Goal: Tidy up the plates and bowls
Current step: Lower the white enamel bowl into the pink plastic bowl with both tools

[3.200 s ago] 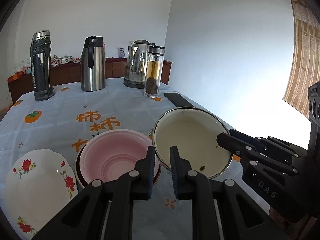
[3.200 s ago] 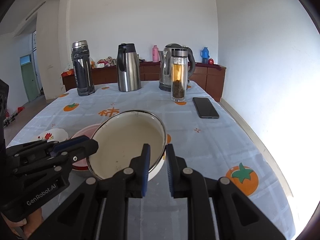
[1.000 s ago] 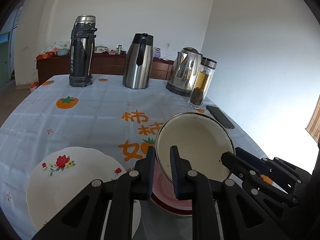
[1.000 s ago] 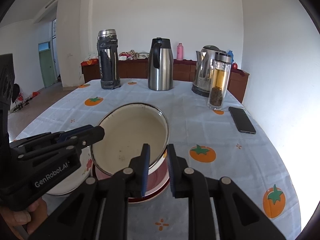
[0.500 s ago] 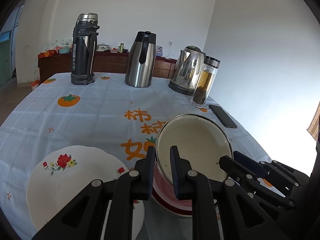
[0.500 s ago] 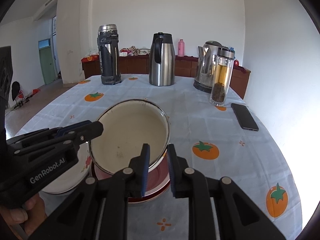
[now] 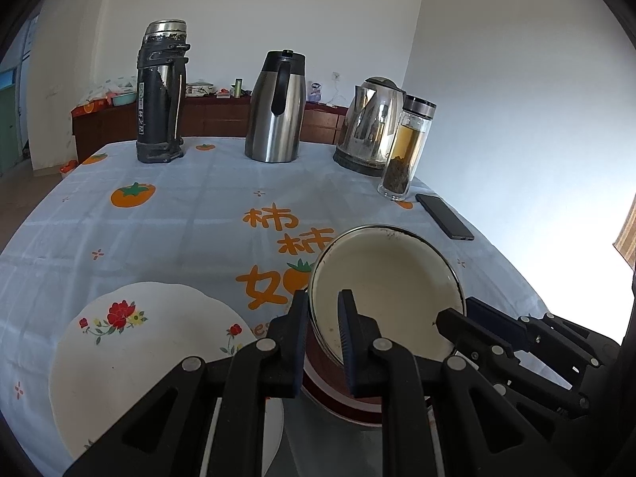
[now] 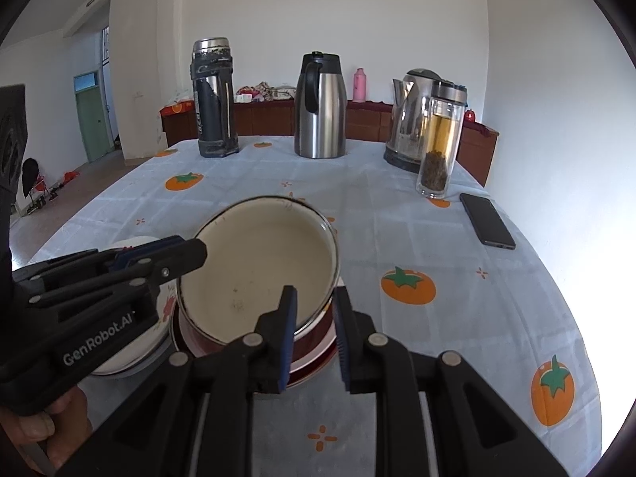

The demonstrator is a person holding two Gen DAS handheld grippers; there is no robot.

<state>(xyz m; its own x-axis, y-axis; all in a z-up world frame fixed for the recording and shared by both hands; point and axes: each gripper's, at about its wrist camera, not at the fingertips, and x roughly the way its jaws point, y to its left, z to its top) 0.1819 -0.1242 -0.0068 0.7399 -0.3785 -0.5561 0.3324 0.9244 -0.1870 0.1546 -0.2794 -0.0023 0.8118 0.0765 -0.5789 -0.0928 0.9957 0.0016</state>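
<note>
Both claws, left claw and right claw, clamp the cream bowl's rim, nested in a red bowl beside the floral plate on the persimmon-print counter, white walls behind.

Orange fruit on pale blue cloth

The tablecloth is light blue checks with orange persimmons and lettering; the enamel bowl cream with a dark rim, over dark red; the plate white with red flowers.
</note>
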